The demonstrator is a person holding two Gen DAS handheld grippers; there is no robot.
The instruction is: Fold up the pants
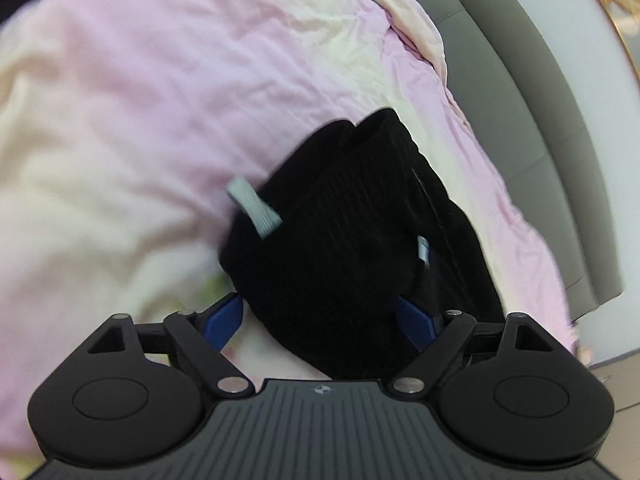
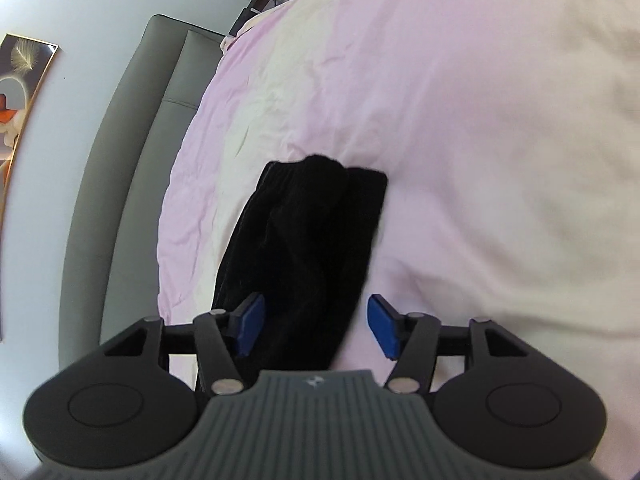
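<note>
Black ribbed pants (image 1: 344, 232) lie folded into a thick bundle on a pink and cream bed cover (image 1: 140, 92). A grey tag (image 1: 256, 206) sticks out at the bundle's left side. My left gripper (image 1: 324, 320) is open, its blue pads on either side of the bundle's near end. In the right wrist view the pants (image 2: 308, 240) lie as a long dark strip. My right gripper (image 2: 316, 328) is open over their near end, with the left pad (image 2: 250, 328) above the cloth and the right pad (image 2: 382, 326) above the cover.
A grey padded headboard (image 1: 532, 100) runs along the bed's far side, with a pale wall behind it. It also shows in the right wrist view (image 2: 132, 152), where a framed picture (image 2: 20, 92) hangs on the wall. Floor tiles (image 1: 616, 376) show at the bed's right.
</note>
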